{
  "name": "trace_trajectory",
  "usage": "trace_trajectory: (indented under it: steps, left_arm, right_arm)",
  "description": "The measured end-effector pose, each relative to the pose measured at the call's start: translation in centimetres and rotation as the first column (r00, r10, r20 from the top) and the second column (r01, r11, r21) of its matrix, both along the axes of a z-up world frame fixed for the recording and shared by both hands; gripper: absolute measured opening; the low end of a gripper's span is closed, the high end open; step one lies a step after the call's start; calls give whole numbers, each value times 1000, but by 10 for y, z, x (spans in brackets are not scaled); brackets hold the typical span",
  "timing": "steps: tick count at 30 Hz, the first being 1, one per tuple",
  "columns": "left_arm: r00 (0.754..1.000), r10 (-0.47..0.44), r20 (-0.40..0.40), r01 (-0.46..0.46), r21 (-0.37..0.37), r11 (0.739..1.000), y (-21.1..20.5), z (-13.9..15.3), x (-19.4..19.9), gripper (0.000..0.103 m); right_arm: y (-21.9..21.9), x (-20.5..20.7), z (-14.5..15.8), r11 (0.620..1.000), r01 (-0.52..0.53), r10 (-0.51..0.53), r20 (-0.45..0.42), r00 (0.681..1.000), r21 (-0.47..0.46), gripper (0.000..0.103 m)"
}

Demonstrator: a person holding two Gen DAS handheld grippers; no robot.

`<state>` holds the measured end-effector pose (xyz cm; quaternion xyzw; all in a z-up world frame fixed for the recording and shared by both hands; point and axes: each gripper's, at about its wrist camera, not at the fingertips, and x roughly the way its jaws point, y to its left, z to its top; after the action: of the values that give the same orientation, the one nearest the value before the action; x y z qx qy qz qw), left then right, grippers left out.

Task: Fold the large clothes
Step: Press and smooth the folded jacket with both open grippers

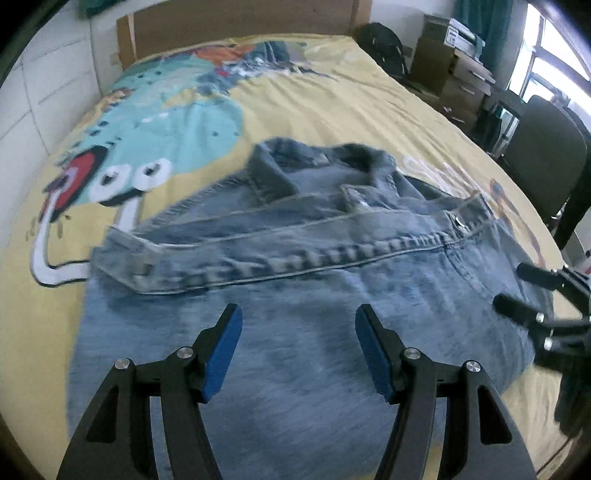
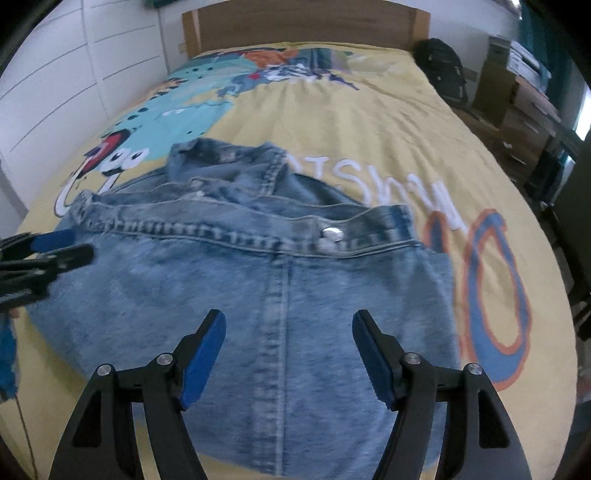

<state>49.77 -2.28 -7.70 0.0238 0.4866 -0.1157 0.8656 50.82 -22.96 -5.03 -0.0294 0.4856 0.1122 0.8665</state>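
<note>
One denim jacket (image 1: 295,295) lies spread on the bed (image 1: 332,110), on the yellow cartoon-print duvet cover (image 1: 314,103), and everything else I place against it. Its collar (image 1: 314,158) points toward the wooden headboard (image 1: 240,22); one sleeve (image 1: 258,236) is folded across the body, with its cuff (image 1: 125,258) at the jacket's left edge. One metal button (image 1: 460,221) shows on the band near the jacket's right side.

I hold two grippers, one in each hand. My left gripper (image 1: 299,350) hangs above the near part of the jacket, tilted steeply down toward it, its blue pads (image 1: 221,354) standing apart with nothing between them. My right gripper (image 2: 288,354) hangs likewise above the near part, over the centre seam (image 2: 277,332), tilted steeply down, jaws apart and holding nothing. From each camera the other gripper shows at the jacket's side edge.

Beyond the jacket's right side stand one dark chair (image 1: 546,155), one black backpack (image 1: 382,48) and stacked cardboard boxes (image 1: 454,66).
</note>
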Motion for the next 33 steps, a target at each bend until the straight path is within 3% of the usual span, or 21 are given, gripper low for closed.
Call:
trace_trajectory:
  steps: [4,6,10,14,20,25,33]
  left_arm:
    - [999,15,-47,-14,29,999,-3,-29,7,59]
    - [1000,6,-24,-5,30,1000,0,-36,2,63]
    - [999,-42,-13,43,44,998,9,-34,-10,65]
    - [998,-56,-13,56,38,998,27,-24,-25,64]
    - [999,25,38,-28,71,997,58,-8,-52,65]
    - [993,115,34,-117,42,992,81,-12,-58,65]
    - [988,145,49,-145,-3,989,90,-28,-69,68]
  right_arm:
    - [2,-2,-14,1000,-7,7,-26,1000,-8,73]
    - [-4,-4,-25,1000,0,-1,-47,999,-9,73]
    - [-29,-11,-33,999,39,-37,-56,998,36,77]
    - [-44,-21,-29,998,59,-57,-50,997,24,79]
    - [-52,-30,-12,995,98,-98,-34,995,17,79]
    - [-37,-36,-1,996,72,-72,-3,997,48,79]
    - [-24,-38,-28,996,71,-70,-28,997,55,80]
